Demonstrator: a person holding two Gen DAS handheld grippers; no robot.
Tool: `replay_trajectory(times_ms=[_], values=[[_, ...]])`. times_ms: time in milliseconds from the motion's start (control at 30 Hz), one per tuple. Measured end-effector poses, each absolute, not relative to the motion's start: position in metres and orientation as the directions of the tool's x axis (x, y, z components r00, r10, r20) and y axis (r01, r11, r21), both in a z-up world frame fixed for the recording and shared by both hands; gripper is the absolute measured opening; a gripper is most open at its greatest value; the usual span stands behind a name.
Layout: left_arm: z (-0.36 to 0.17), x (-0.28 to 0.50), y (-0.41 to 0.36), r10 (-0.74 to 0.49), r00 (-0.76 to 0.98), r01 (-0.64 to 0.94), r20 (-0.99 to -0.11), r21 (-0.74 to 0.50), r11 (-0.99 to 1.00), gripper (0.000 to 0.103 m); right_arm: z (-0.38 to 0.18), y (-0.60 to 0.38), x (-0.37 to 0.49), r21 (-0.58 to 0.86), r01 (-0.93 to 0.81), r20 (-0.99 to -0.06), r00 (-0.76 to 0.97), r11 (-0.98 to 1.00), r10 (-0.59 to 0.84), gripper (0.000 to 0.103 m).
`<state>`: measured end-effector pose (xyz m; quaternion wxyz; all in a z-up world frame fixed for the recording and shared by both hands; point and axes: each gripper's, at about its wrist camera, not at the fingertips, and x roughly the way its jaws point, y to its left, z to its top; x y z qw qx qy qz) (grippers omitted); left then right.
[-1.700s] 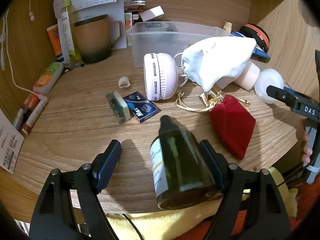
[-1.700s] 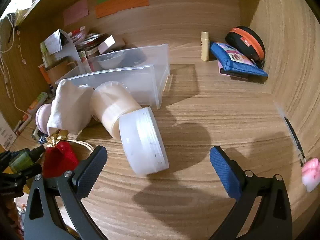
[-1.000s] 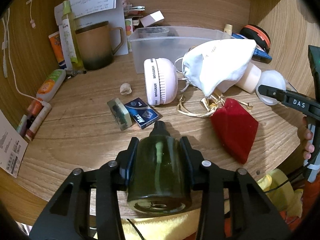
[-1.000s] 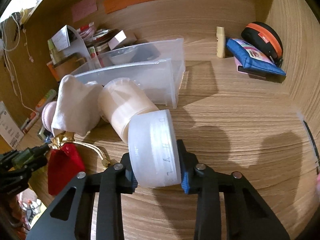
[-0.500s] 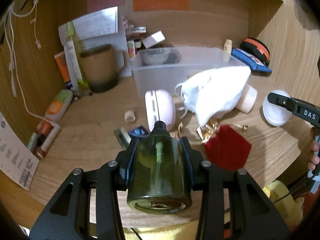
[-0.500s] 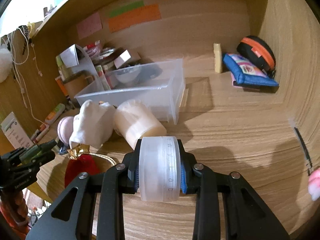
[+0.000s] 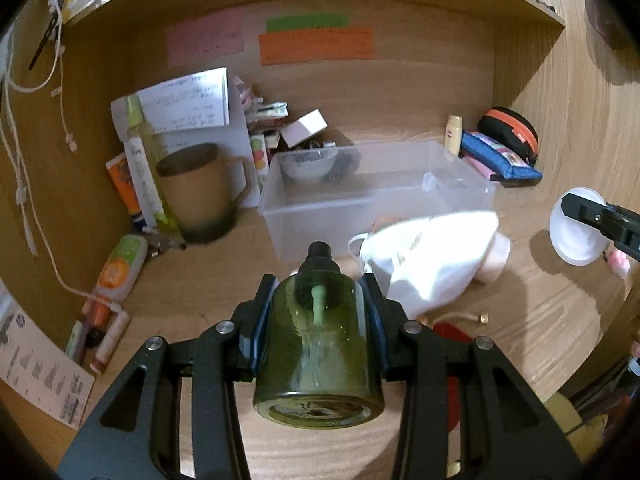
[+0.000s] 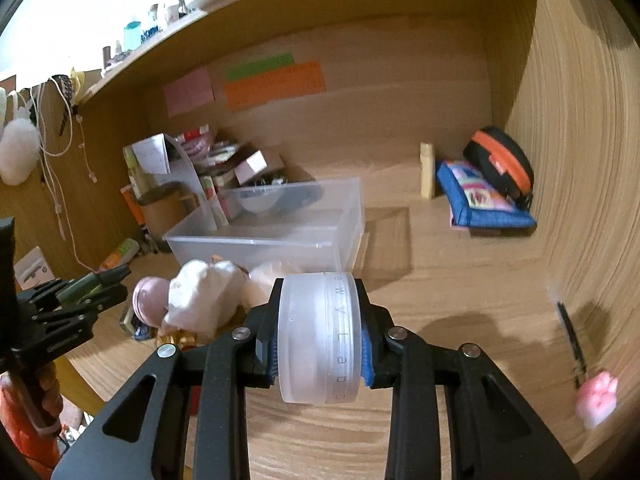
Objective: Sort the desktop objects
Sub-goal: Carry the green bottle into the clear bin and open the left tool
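My left gripper (image 7: pixel 318 300) is shut on a dark green glass pump bottle (image 7: pixel 318 344), cap pointing away, held above the wooden desk. My right gripper (image 8: pixel 318 340) is shut on a frosted white round jar (image 8: pixel 318 336), gripped across its flat faces and lifted off the desk. The jar (image 7: pixel 574 226) also shows at the right of the left wrist view, and the bottle (image 8: pixel 94 282) at the left of the right wrist view. A clear plastic bin (image 7: pixel 460 196) stands ahead on the desk, with a small bowl in its far corner.
A white cloth pouch (image 7: pixel 428 260) and a beige jar (image 7: pixel 494 258) lie in front of the bin, a red pouch (image 7: pixel 448 328) nearer. A brown mug (image 7: pixel 200 192), tubes and papers crowd the left. A blue pouch (image 8: pixel 484 200) and an orange-black case (image 8: pixel 504 164) sit back right.
Both grippers closed on their objects, the left on the bottle, the right on the jar, then rose off the desk. The views now look further up into the alcove.
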<state>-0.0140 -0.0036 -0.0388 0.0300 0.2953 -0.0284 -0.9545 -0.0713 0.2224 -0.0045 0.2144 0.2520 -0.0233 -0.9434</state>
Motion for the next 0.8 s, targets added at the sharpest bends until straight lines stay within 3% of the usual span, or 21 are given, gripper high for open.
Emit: replay_trajectory(times_ms=[400,800], values=[[0.007,-0.052,-0.009,-0.067,-0.86,0.021,-0.506,0.095,-0.995,0.041,0.046,0.218,-0.09,0.108,0.435,-0.385,-0.81,-0.894,-0.441,0.027],[0.025,-0.121,-0.02,-0.02,-0.841,-0.023,-0.54,0.072,-0.997,0.041,0.062,0.192,-0.15,0.11,0.506,-0.407,-0.763,-0.856,-0.503,0.027]])
